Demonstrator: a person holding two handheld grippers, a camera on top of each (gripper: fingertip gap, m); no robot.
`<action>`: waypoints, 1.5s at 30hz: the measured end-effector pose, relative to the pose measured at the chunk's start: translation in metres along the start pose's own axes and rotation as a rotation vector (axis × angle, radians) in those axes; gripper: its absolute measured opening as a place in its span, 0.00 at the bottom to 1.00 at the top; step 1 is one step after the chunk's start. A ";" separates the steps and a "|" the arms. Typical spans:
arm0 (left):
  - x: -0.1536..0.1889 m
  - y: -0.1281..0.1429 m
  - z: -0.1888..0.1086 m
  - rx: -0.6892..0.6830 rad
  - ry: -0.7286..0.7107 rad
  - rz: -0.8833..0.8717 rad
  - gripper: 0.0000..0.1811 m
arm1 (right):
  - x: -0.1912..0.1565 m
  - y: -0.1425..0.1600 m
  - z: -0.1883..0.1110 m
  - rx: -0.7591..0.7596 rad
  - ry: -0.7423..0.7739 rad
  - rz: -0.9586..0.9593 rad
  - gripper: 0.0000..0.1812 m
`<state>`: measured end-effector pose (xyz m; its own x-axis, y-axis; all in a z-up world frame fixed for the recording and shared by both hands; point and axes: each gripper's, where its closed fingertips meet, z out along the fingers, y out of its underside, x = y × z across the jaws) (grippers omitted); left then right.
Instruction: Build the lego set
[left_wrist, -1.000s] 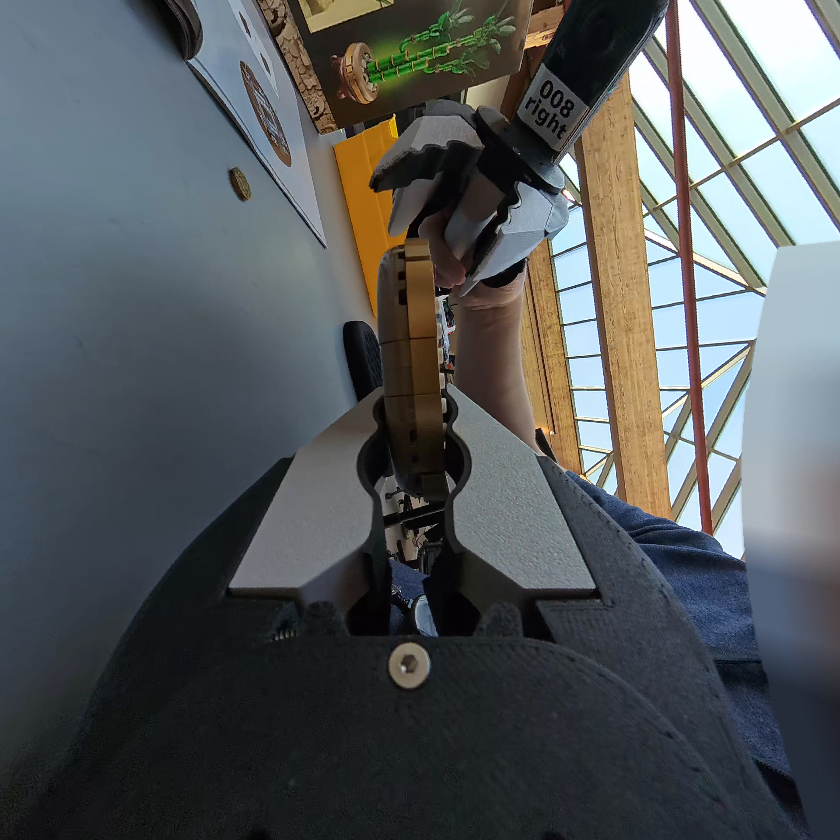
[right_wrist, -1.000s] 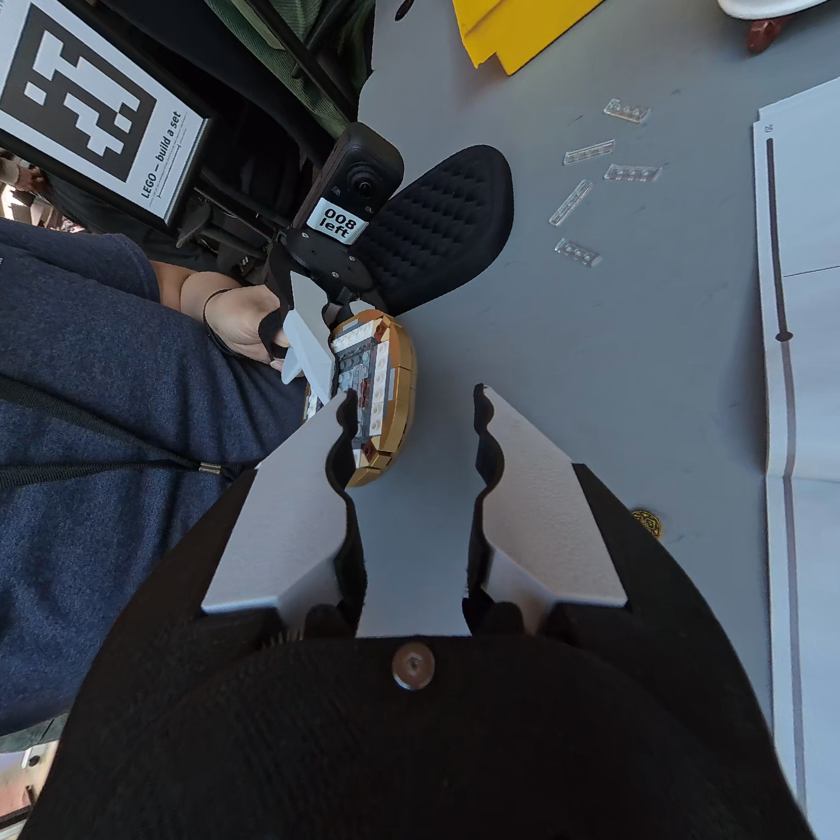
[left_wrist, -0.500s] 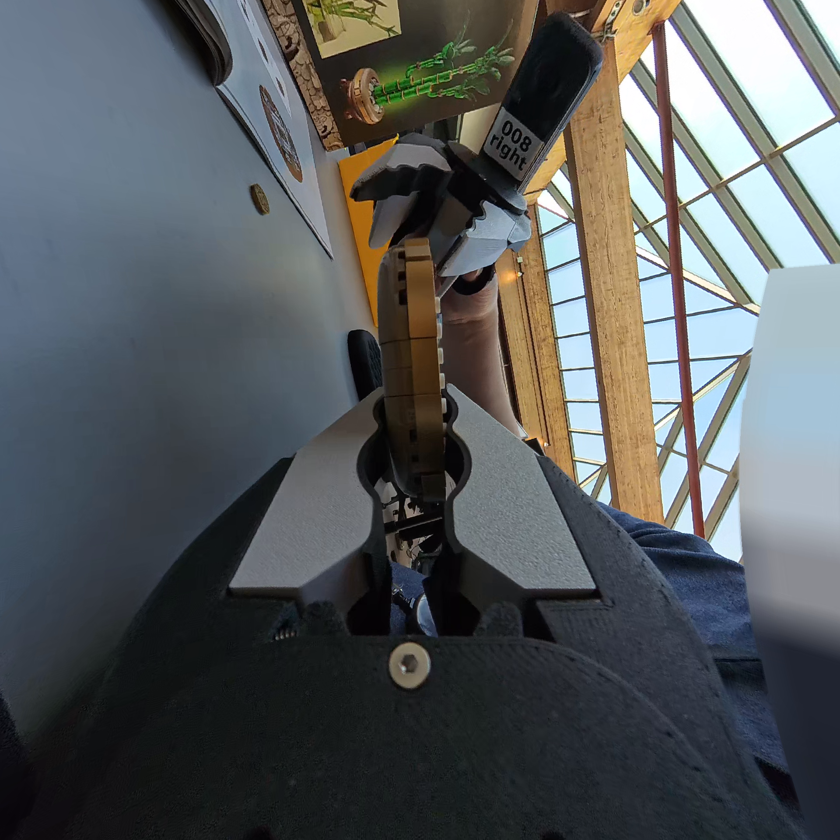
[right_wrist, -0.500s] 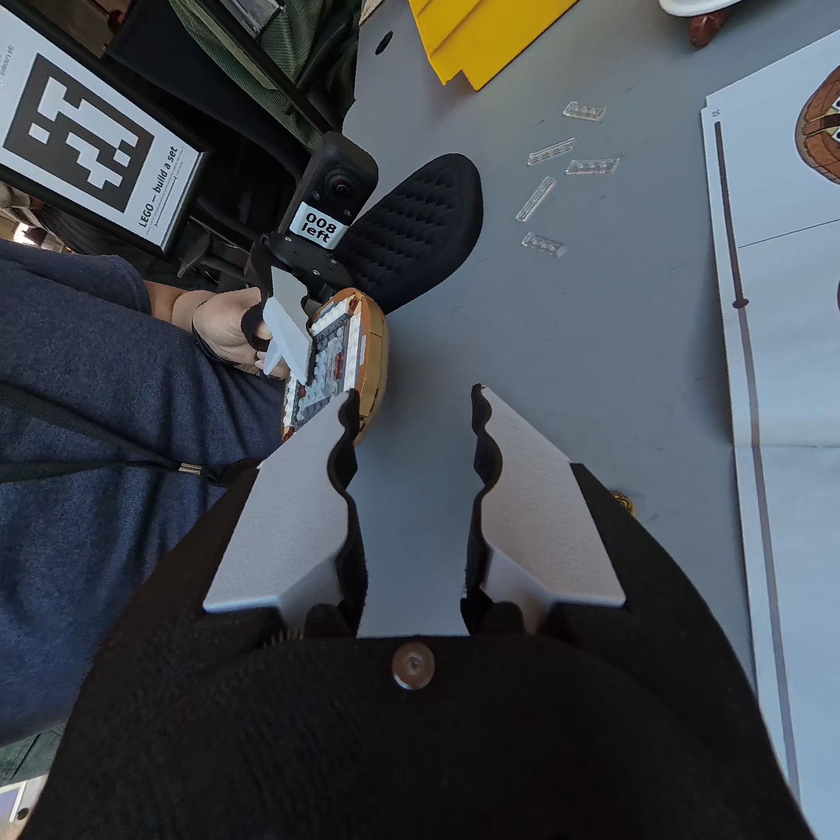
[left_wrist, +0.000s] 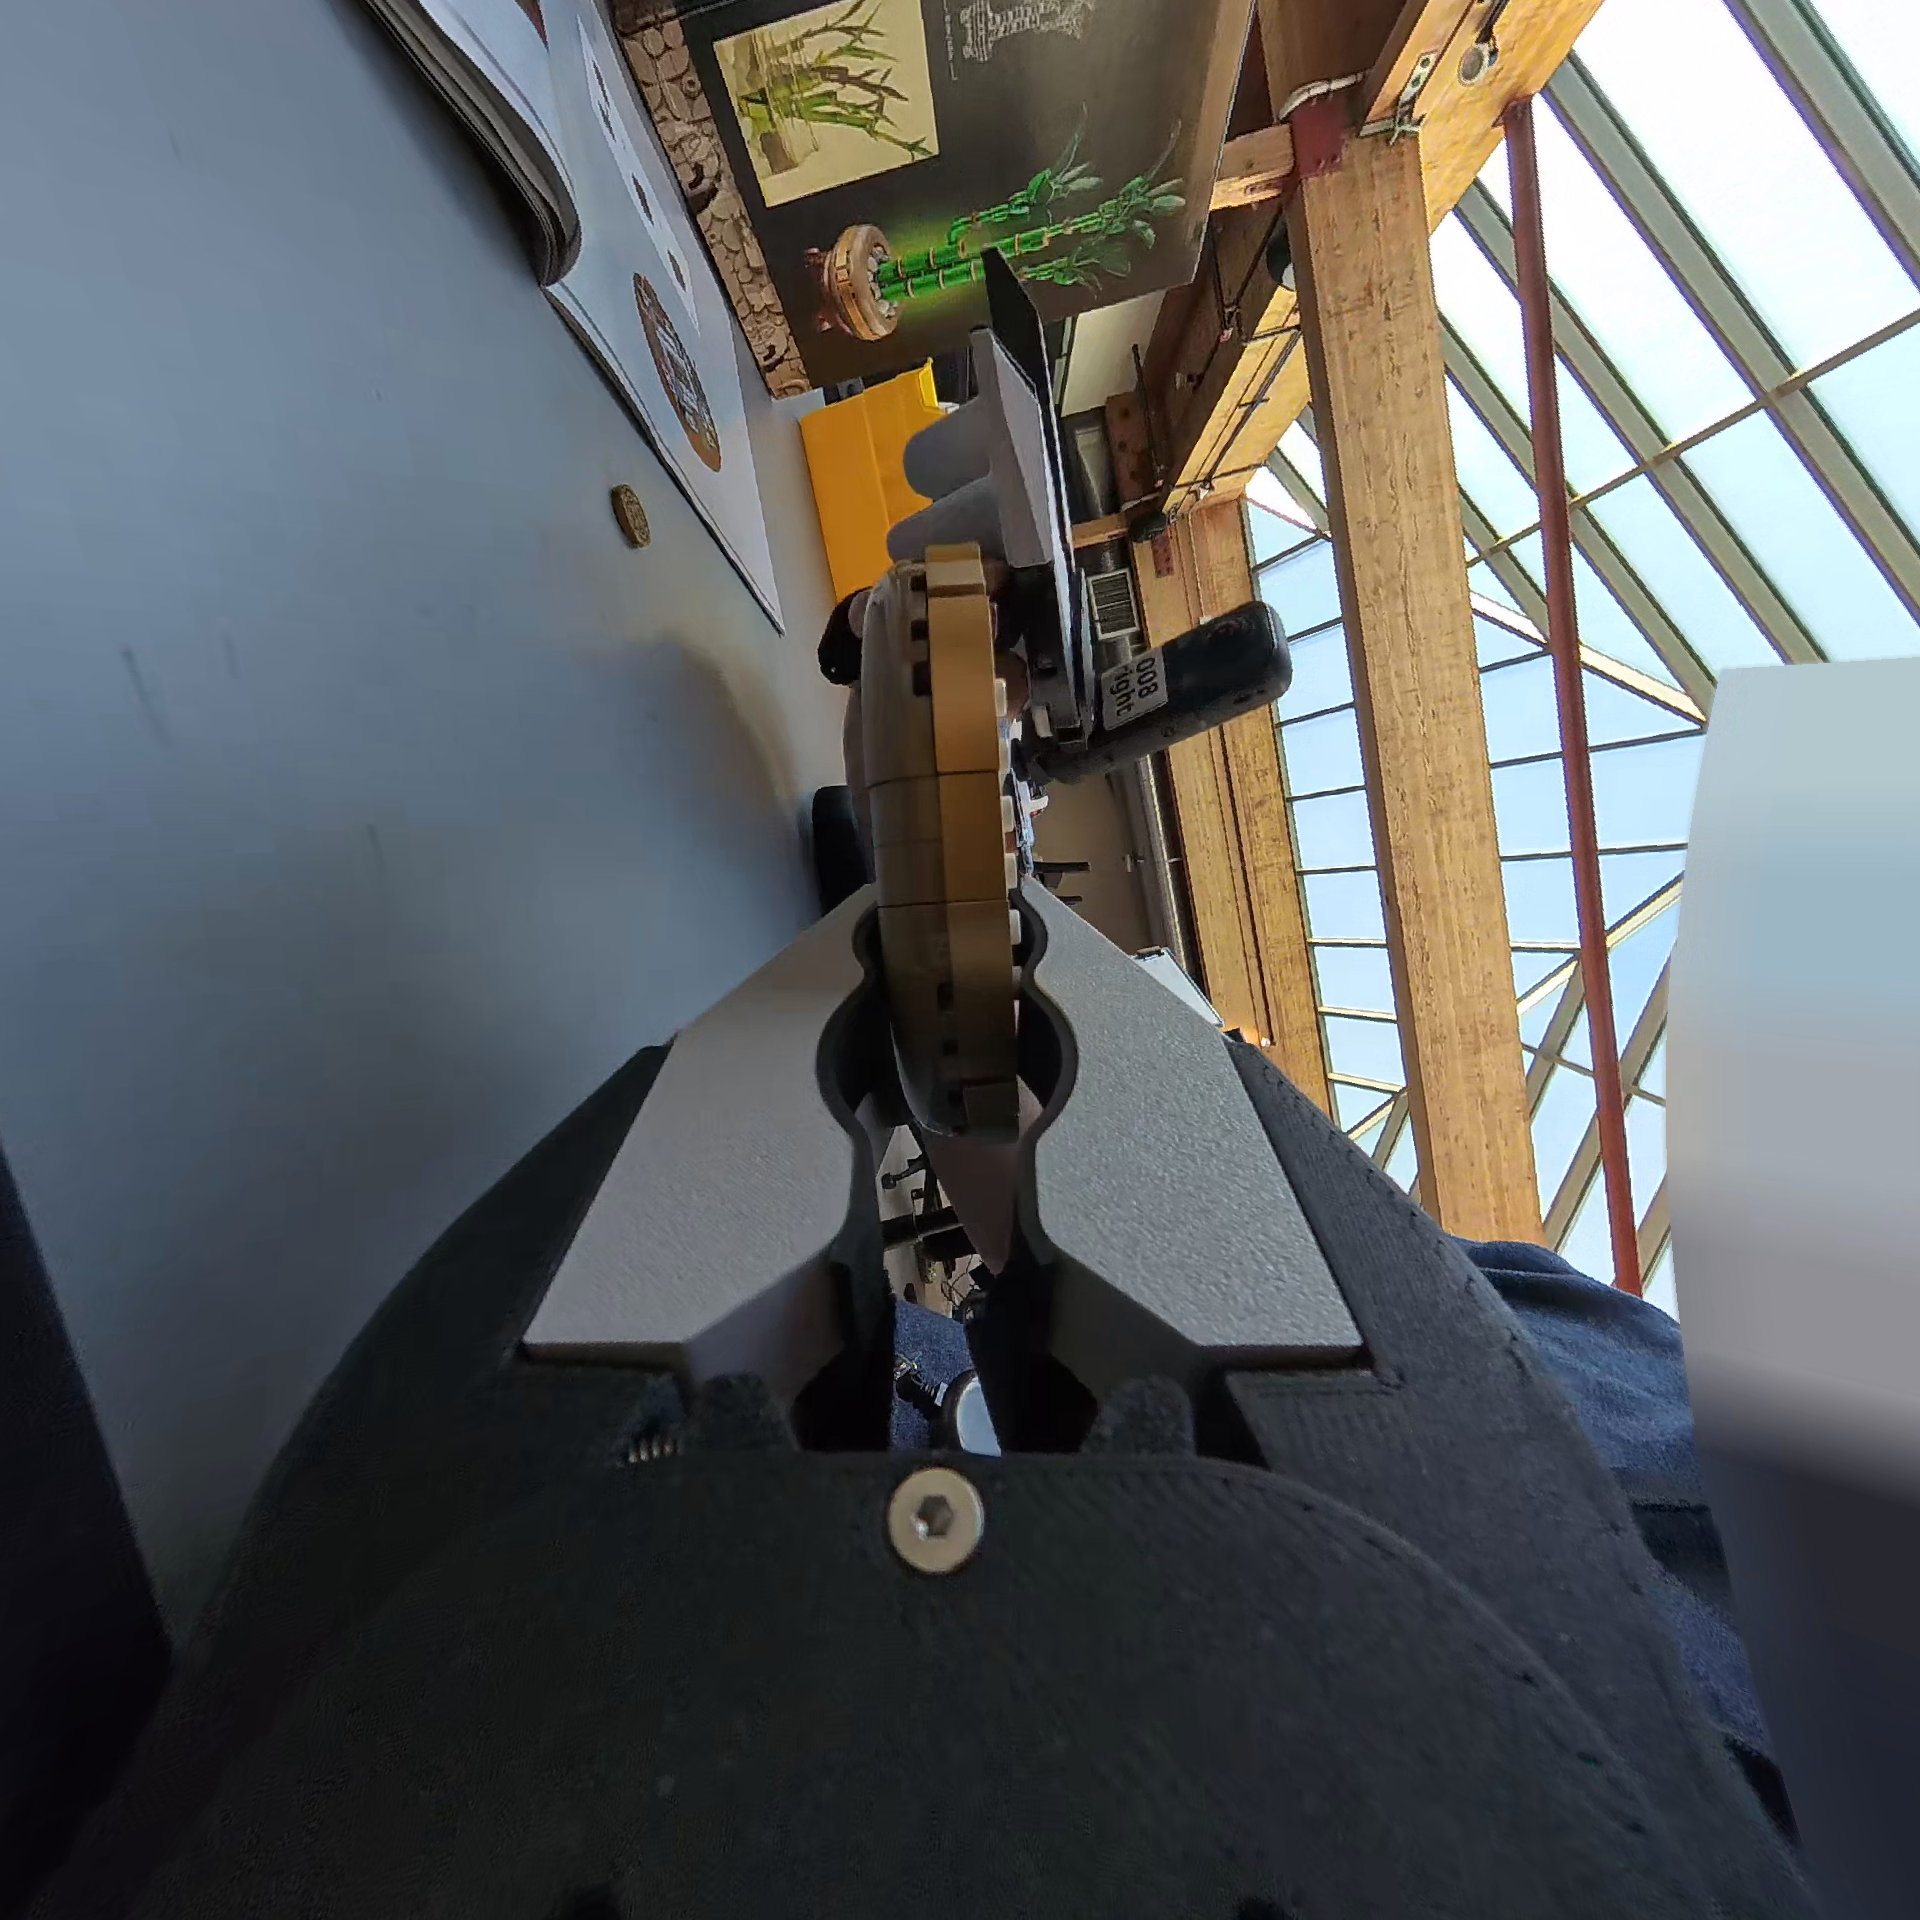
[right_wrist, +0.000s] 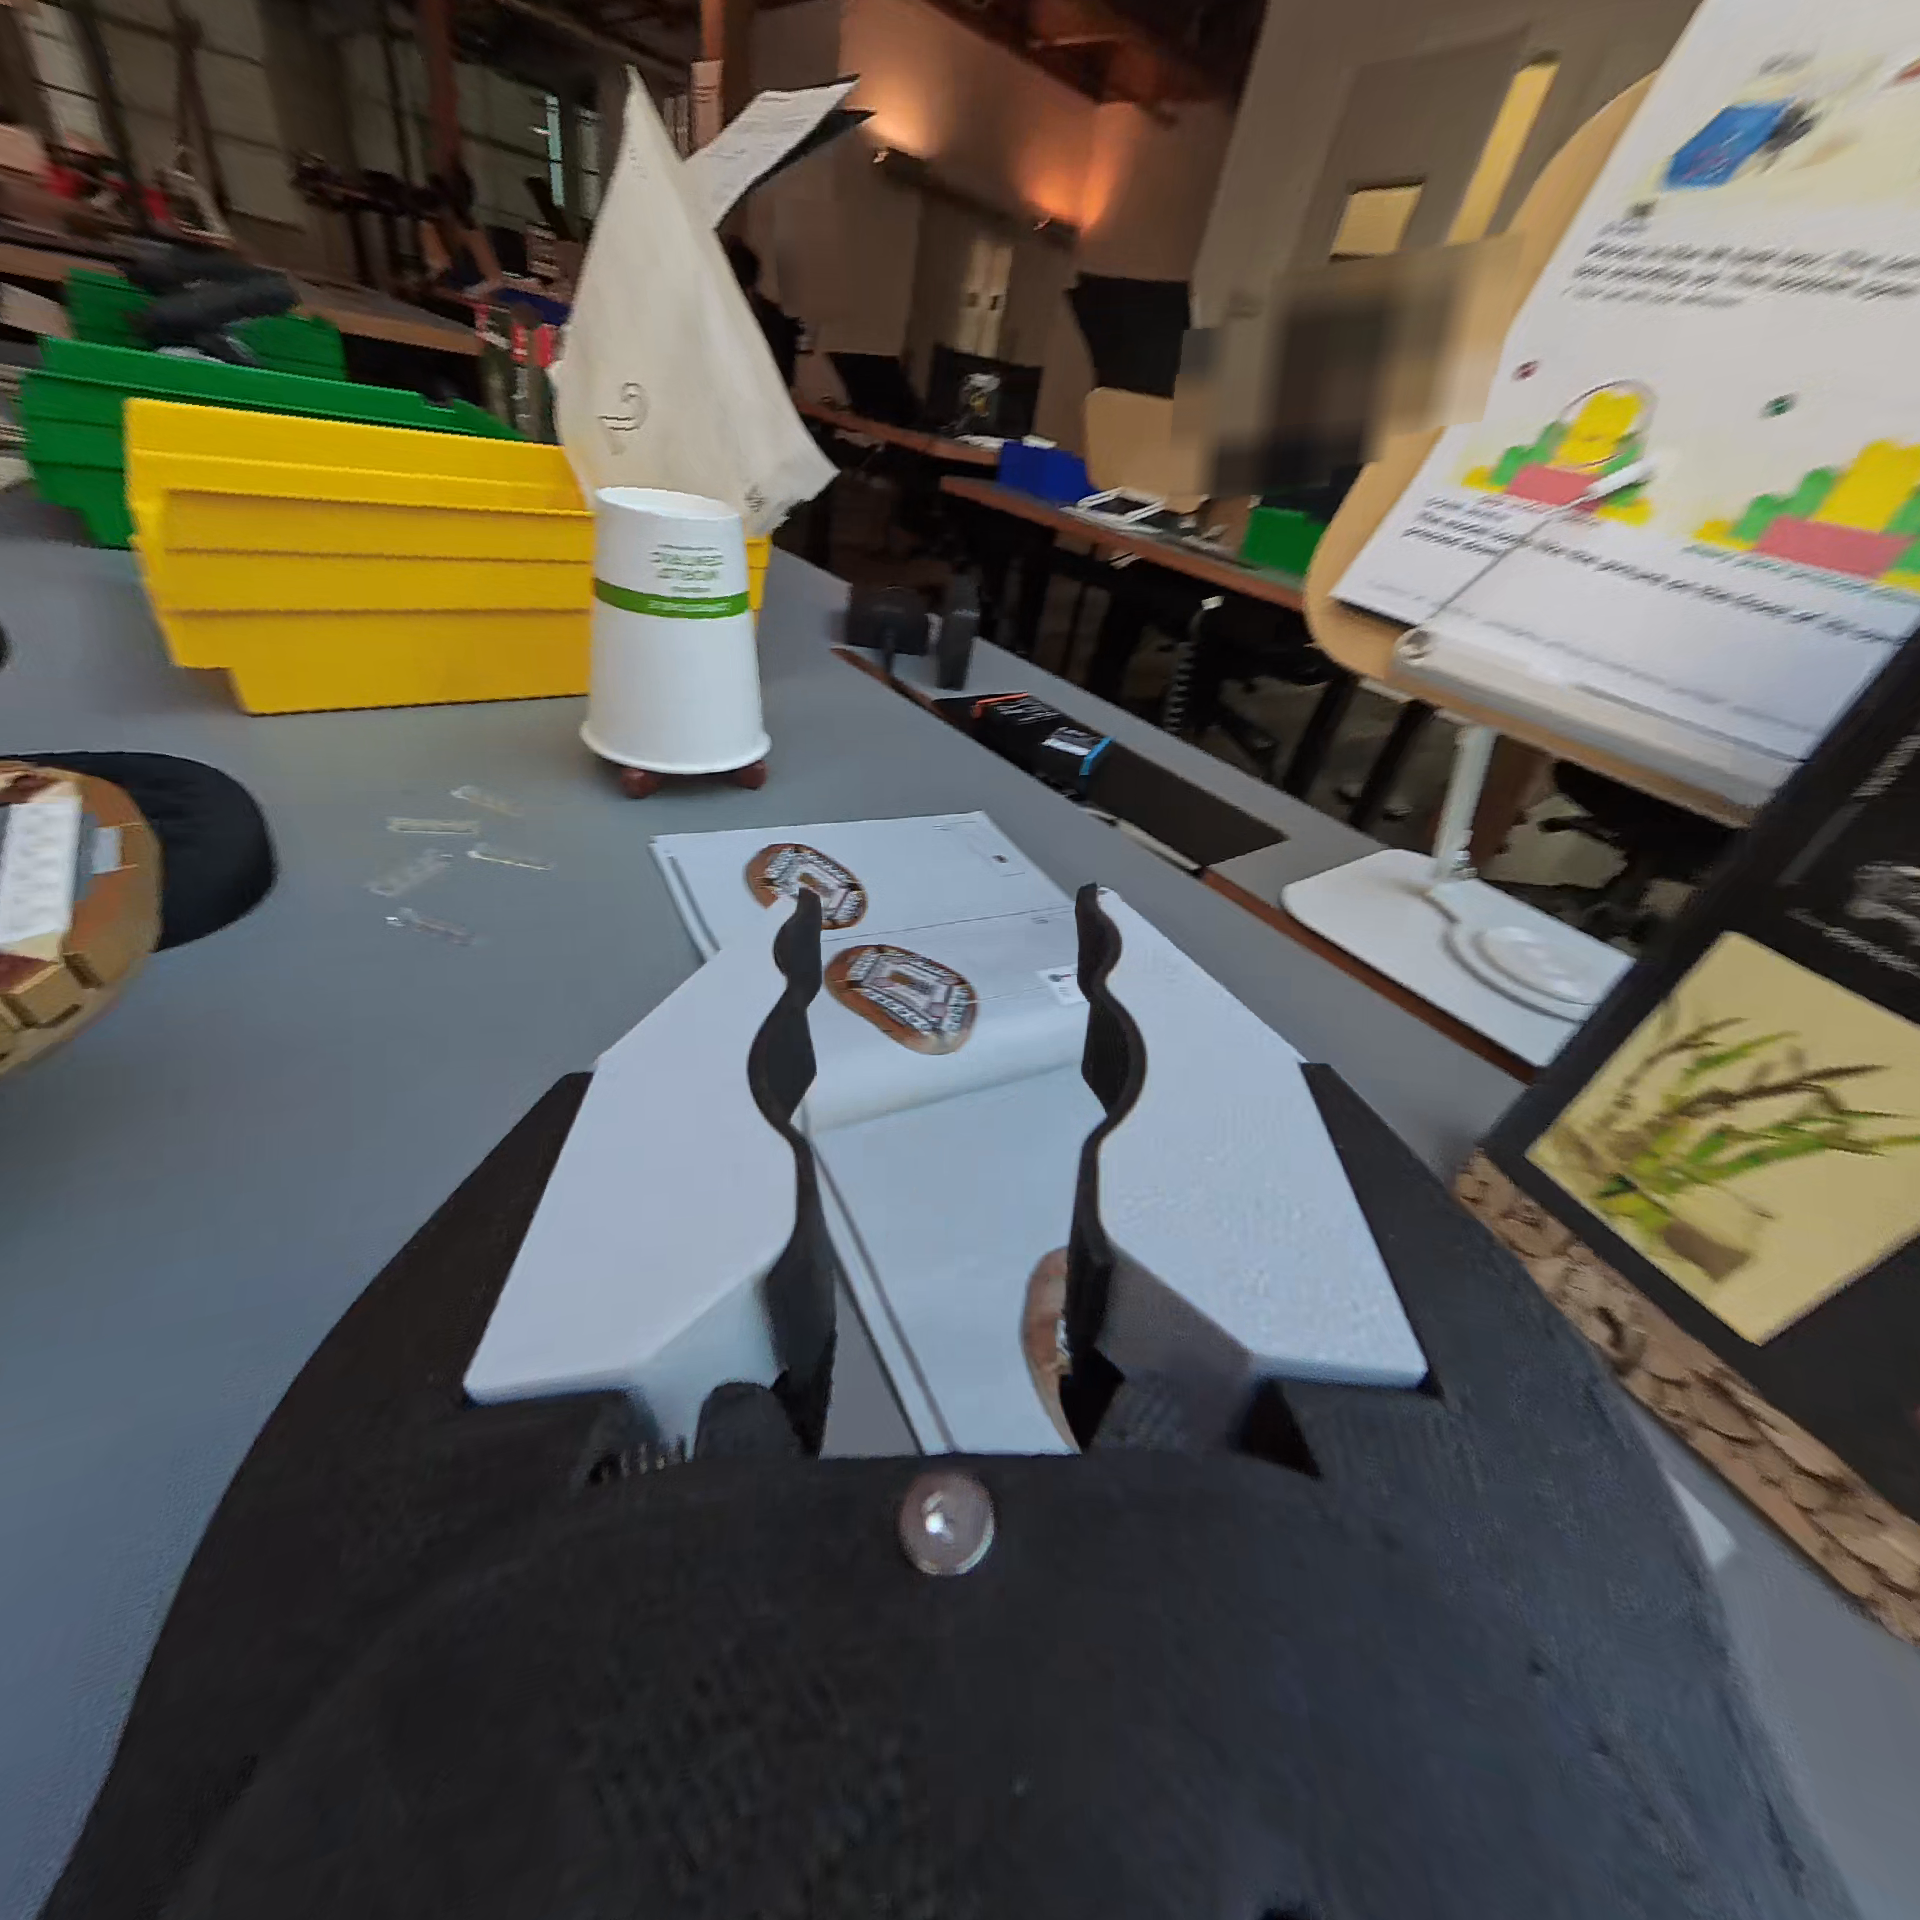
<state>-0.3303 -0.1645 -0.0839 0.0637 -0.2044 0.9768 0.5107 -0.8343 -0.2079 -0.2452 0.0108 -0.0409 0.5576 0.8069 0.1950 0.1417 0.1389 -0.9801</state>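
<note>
I am in a big open workshop hall: timber beams (left_wrist: 1392, 623) under a glass roof (left_wrist: 1714, 312), long rows of desks (right_wrist: 1091, 520) behind my grey surface (right_wrist: 312, 1039), stacked yellow bins (right_wrist: 364, 582) and green bins (right_wrist: 208, 384), and an instruction board (right_wrist: 1662, 364) on a stand.

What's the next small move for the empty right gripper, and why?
Probably swing the right gripper left and down to one of the small clear flat pieces on the grey table. Its jaws are open and empty over the open instruction booklet, while the left gripper grips the round tan lego base edge-on.
</note>
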 end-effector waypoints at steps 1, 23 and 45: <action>0.000 0.000 0.000 -0.002 -0.002 -0.002 0.10 | 0.009 -0.003 -0.005 0.010 0.063 -0.029 0.29; -0.002 -0.009 0.002 0.028 -0.008 -0.014 0.10 | 0.060 -0.012 -0.037 0.113 0.303 0.057 0.32; 0.001 -0.015 -0.003 0.058 -0.008 -0.002 0.10 | 0.061 -0.009 -0.036 0.109 0.280 0.095 0.31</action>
<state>-0.3407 -0.1534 -0.0802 0.0693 -0.1980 0.9777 0.5596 -0.8036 -0.2024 -0.1833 0.0378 -0.0185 0.7697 0.6320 0.0905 -0.0018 0.1439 -0.9896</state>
